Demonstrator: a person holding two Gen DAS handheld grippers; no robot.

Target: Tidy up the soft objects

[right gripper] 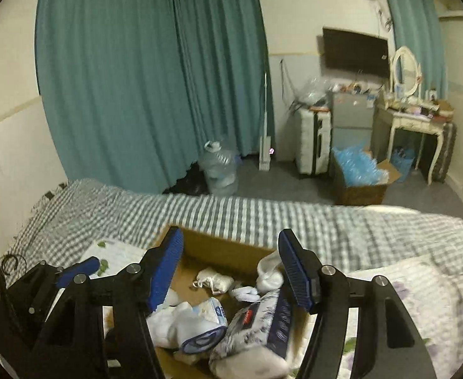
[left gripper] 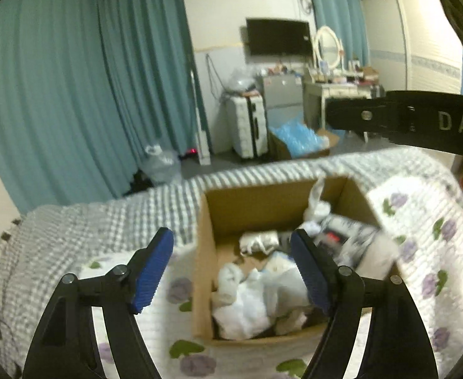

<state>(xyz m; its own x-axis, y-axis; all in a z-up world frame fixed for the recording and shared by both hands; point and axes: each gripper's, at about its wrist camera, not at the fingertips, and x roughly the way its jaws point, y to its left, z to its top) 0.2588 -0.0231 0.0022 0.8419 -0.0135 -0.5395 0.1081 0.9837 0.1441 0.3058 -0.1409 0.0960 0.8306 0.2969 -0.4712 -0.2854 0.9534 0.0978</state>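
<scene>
Partly blurred, soft packs (right gripper: pixel 256 325) crowd the cardboard box (left gripper: pixel 204 252), edges unclear.

Matt brown corrugated cardboard for the box (left gripper: pixel 209 221) at lower centre of the left wrist view, plain and unprinted. Inside, soft white cloth pieces (left gripper: pixel 234 284), crinkled and limp, beside a glossy printed plastic pack (right gripper: pixel 256 331) at the bottom of the right wrist view. Ribbed blue rubbery pads (left gripper: pixel 155 265) on matt black plastic gripper arms with small bright metal pins. Quilted cloth bedspread (left gripper: pixel 421 221) with a purple flower print, over woven grey-and-white checked cloth (right gripper: pixel 263 218). Heavy teal fabric curtains (right gripper: pixel 136 79), matt and pleated, across the upper left. Clear, shiny plastic water jug (right gripper: pixel 219 170) on the floor. Glossy dark TV screen (right gripper: pixel 354 50) at upper right.
</scene>
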